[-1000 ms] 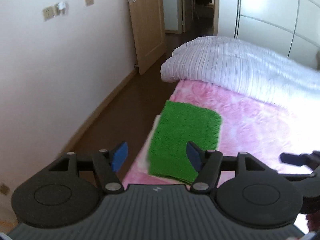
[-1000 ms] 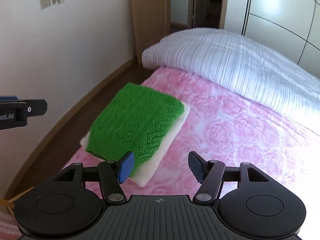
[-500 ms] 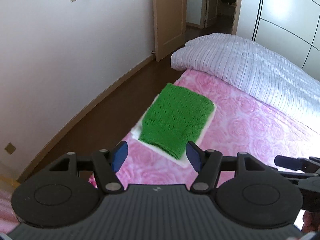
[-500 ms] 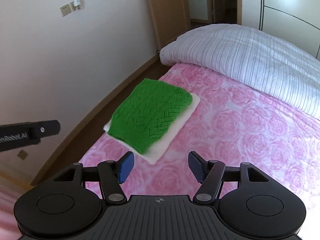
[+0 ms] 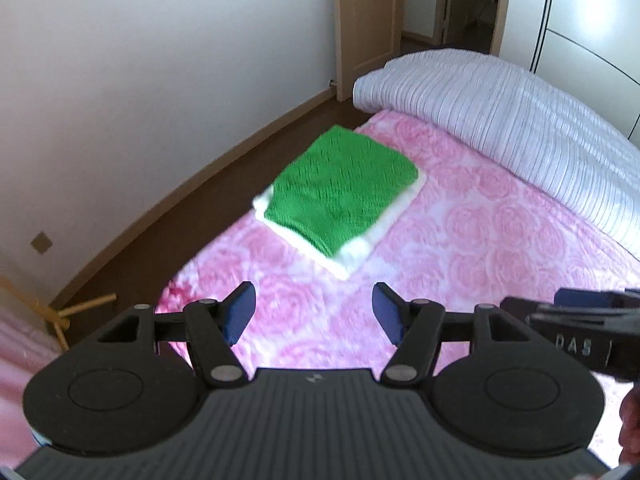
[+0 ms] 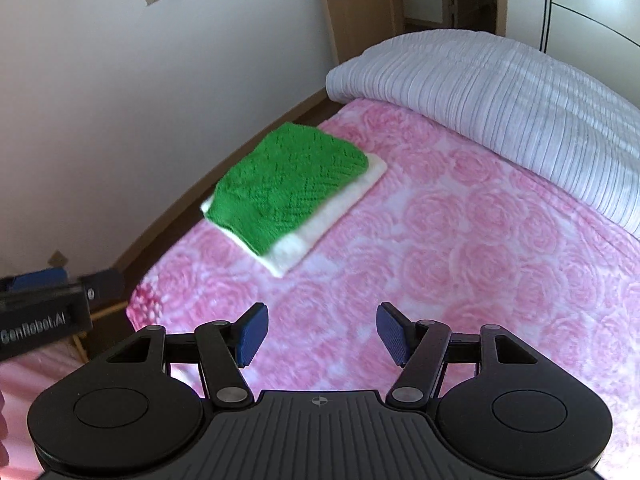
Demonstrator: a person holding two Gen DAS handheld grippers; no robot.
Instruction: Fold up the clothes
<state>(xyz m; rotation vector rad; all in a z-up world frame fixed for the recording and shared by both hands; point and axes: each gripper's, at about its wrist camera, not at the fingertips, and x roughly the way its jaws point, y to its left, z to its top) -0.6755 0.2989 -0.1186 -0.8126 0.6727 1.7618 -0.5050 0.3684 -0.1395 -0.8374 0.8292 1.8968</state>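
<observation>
A folded green knit garment [image 5: 340, 192] lies on top of a folded white garment [image 5: 362, 246] near the left edge of the pink rose-patterned bed [image 5: 460, 248]. The stack also shows in the right wrist view: green [image 6: 286, 184] over white [image 6: 332, 208]. My left gripper [image 5: 314, 314] is open and empty, held above the bed well short of the stack. My right gripper [image 6: 320, 334] is open and empty too, also back from the stack. Each gripper shows at the edge of the other's view.
A rolled white striped duvet [image 5: 500, 104] lies across the far side of the bed. A white wall [image 5: 160, 80] and brown floor [image 5: 224, 184] run along the bed's left edge. A wooden door [image 5: 366, 20] and white wardrobe stand beyond.
Both grippers have pulled back and risen away from the green and white stack, which now sits farther off in both views. Both stay open and empty.
</observation>
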